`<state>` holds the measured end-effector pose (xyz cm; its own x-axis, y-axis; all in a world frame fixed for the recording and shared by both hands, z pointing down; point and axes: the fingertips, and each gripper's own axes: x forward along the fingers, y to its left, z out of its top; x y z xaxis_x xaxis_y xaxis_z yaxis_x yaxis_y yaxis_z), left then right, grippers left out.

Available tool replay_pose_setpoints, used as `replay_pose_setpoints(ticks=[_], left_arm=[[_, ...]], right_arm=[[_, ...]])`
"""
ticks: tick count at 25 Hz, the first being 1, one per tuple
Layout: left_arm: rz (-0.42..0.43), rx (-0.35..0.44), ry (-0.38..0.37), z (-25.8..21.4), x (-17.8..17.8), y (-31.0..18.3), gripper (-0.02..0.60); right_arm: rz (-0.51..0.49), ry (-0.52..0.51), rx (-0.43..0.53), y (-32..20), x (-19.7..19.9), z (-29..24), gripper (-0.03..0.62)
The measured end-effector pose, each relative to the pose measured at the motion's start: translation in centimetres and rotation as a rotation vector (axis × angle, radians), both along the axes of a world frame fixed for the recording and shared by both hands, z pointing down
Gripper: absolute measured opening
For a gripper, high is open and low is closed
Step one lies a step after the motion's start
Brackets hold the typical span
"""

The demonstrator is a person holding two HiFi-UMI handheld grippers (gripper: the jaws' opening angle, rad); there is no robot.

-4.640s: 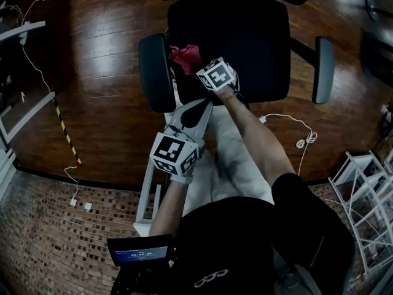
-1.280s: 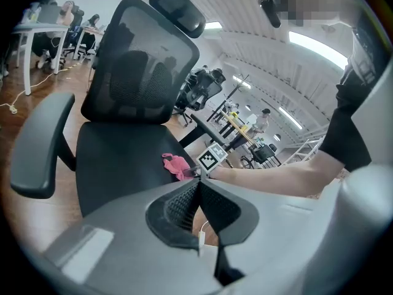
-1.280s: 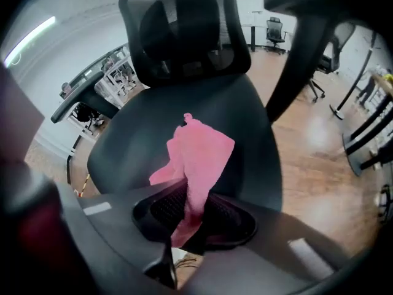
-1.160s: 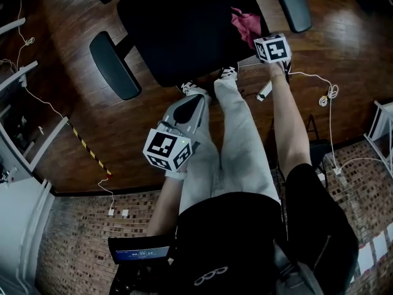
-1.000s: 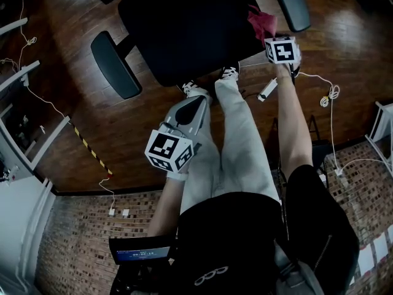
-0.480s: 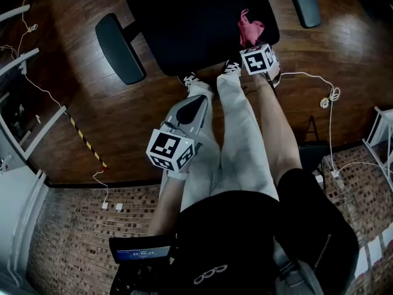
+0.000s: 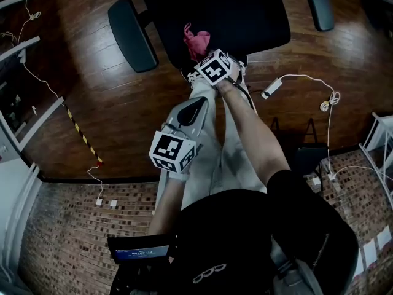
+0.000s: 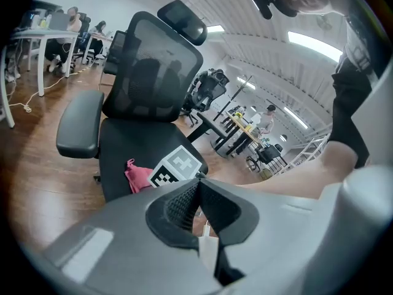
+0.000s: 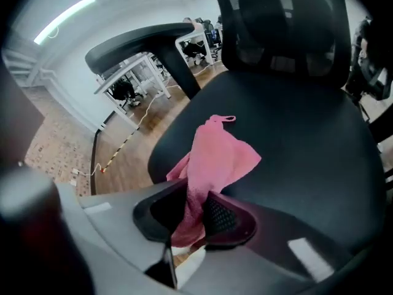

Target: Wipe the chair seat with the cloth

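From where I stand, the person is at the front edge of a black office chair with a claw in each hand. The right claw (image 9: 195,212) is stretched forward and pinches a pink cloth (image 9: 216,155). The cloth's lower end is bunched between the jaws, and the rest fans out and lies on the chair seat (image 9: 301,128), close to the front lip and toward the person's left side. The left claw (image 8: 198,188) is held back and lower, over the pale trouser leg (image 7: 209,158). Its jaws are pressed together, and it points toward the chair, well apart from the seat. The chair's mesh backrest (image 8: 153,72) rises behind the seat, with a padded armrest (image 7: 132,32) out to each side. On the dark wood floor (image 7: 98,72), a white cable (image 7: 307,82) with a plug lies to the person's right of the chair. A yellow-and-black striped strip (image 7: 78,129) runs along the boards on the left.
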<state>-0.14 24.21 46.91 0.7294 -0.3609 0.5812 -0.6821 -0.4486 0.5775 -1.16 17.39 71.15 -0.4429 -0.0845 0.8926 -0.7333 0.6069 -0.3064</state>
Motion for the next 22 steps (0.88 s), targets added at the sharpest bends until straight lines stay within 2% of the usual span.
replay_pose_setpoints(ticks=[2,7,10,16,22], left_arm=[[-0.008,-0.009,-0.006,0.3,-1.2,0.5,-0.008],[-0.024,-0.043,-0.027,1.1,-3.7,2.3,-0.008],[-0.019,-0.051,-0.032,1.3,-4.4,2.8,-0.008],[-0.006,-0.048,-0.025,1.1,-4.0,2.3,-0.008],[0.034,-0.044,-0.013,0.9,-2.2,2.1,-0.008]], right_arm=[[0.000,-0.066,-0.013,0.2,-2.7,-0.4,0.066],[-0.024,-0.306,-0.130,2.9,-9.7,-2.1,0.066],[-0.021,-0.339,-0.166,4.0,-10.9,-1.9,0.066],[0.094,-0.284,-0.186,3.5,-4.6,0.2,0.069],[0.236,-0.242,-0.147,1.9,4.8,1.3,0.069]])
